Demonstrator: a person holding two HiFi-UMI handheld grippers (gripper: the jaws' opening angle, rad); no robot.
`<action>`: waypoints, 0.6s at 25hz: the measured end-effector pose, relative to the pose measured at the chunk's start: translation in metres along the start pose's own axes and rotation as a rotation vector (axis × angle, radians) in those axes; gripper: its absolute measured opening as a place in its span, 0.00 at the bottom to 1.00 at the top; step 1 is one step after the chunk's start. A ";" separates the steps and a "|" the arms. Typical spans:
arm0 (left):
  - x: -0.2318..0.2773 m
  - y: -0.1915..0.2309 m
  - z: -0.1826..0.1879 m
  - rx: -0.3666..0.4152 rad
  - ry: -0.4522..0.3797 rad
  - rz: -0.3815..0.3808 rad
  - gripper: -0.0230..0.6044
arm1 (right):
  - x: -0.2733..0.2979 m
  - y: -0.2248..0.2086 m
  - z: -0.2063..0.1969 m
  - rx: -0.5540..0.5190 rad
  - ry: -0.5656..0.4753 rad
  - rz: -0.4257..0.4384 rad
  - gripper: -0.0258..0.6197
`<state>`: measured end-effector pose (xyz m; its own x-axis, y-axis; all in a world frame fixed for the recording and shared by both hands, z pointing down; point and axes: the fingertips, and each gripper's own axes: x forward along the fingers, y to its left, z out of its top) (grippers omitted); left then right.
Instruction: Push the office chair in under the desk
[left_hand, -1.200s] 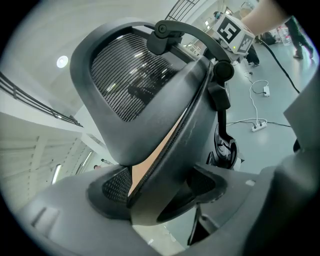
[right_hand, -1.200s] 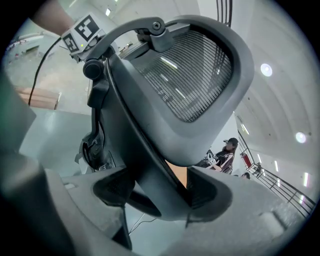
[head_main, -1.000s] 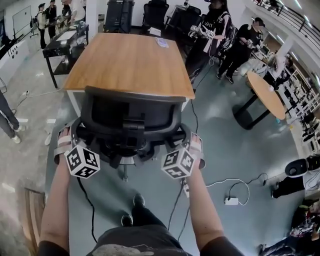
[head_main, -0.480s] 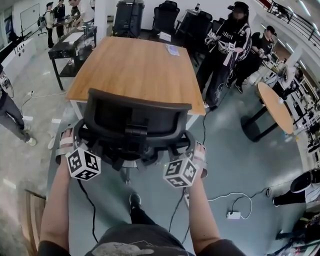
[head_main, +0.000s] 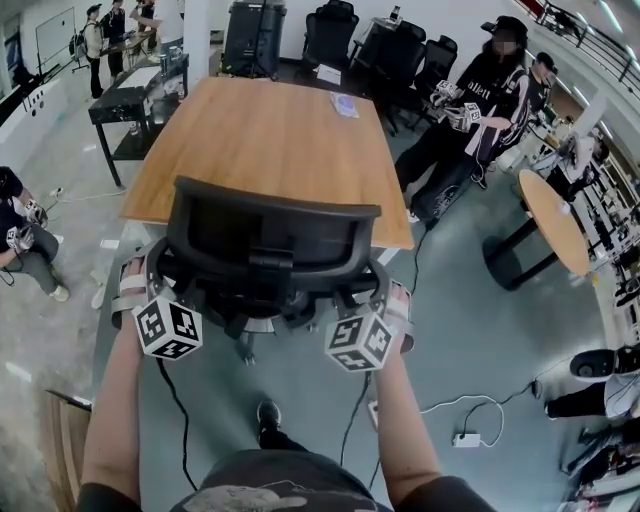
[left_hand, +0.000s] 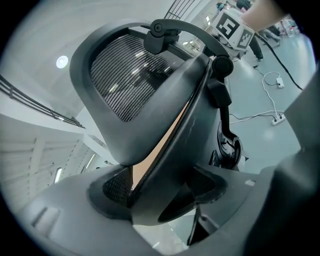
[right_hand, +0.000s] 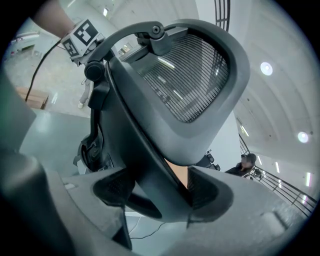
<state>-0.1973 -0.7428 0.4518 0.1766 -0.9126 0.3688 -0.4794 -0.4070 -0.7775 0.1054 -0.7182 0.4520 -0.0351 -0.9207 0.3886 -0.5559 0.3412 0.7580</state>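
At desk (head_main: 262, 140) edge: office chair (head_main: 272, 238) faces desk; left gripper (left_hand: 160, 192), right gripper (right_hand: 162, 192) jaws clamp its back.

Matt plastic, mesh-backed chair (head_main: 270, 235); wood-grain desk (head_main: 260, 130)

Hidden from me

Each gripper view's lower edge cuts off my fingers (left_hand: 116, 186), and the chair (left_hand: 165, 145) frame fills the gap between them. In the head view my cubes (head_main: 167, 330) hide them, and the chair's back covers its seat, most of its base and the desk's (head_main: 260, 130) near edge.
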 end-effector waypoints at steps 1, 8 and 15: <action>0.005 0.001 0.001 0.001 0.000 0.001 0.60 | 0.005 -0.002 0.000 0.000 0.000 -0.001 0.52; 0.035 0.014 0.007 0.005 0.003 0.022 0.60 | 0.033 -0.018 0.004 -0.005 -0.014 -0.025 0.52; 0.059 0.030 0.024 0.006 0.010 0.028 0.60 | 0.059 -0.045 0.006 -0.012 -0.023 -0.031 0.52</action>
<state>-0.1809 -0.8095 0.4382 0.1540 -0.9233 0.3518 -0.4786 -0.3813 -0.7909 0.1239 -0.7891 0.4376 -0.0367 -0.9350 0.3527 -0.5467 0.3142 0.7762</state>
